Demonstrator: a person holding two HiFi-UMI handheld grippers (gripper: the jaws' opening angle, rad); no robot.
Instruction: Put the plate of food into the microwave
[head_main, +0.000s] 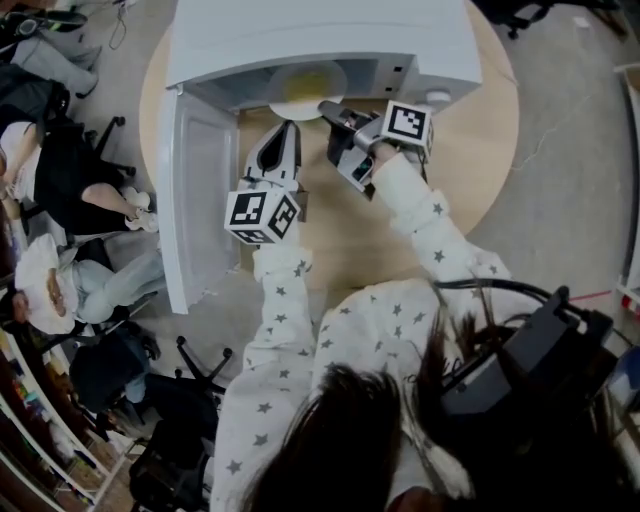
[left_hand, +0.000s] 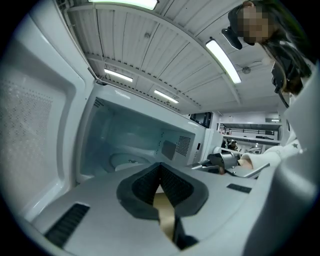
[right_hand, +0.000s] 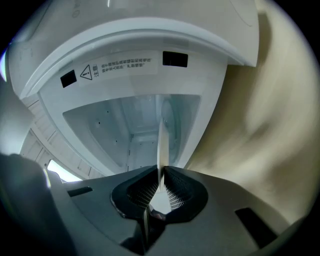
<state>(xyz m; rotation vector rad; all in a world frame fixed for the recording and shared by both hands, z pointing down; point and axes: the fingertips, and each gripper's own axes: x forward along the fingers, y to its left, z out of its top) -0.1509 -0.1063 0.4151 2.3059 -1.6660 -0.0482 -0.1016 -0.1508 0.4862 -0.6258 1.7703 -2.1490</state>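
Note:
The white microwave (head_main: 320, 40) stands on a round wooden table with its door (head_main: 200, 190) swung open to the left. A white plate of yellow food (head_main: 308, 85) sits at the mouth of the cavity. My right gripper (head_main: 326, 108) is shut on the plate's near rim. In the right gripper view the plate (right_hand: 162, 142) shows edge-on as a thin white line pinched between the pads of that gripper (right_hand: 160, 172), with the cavity beyond. My left gripper (head_main: 285, 130) hovers just left of the plate, in front of the opening. Its jaws (left_hand: 160, 167) are shut on nothing. The turntable (left_hand: 127, 161) shows inside.
The table (head_main: 480, 130) has bare wood to the right of and in front of the microwave. People sit at the far left (head_main: 60, 280) beside office chairs (head_main: 200, 365). Grey floor (head_main: 570, 150) lies to the right of the table.

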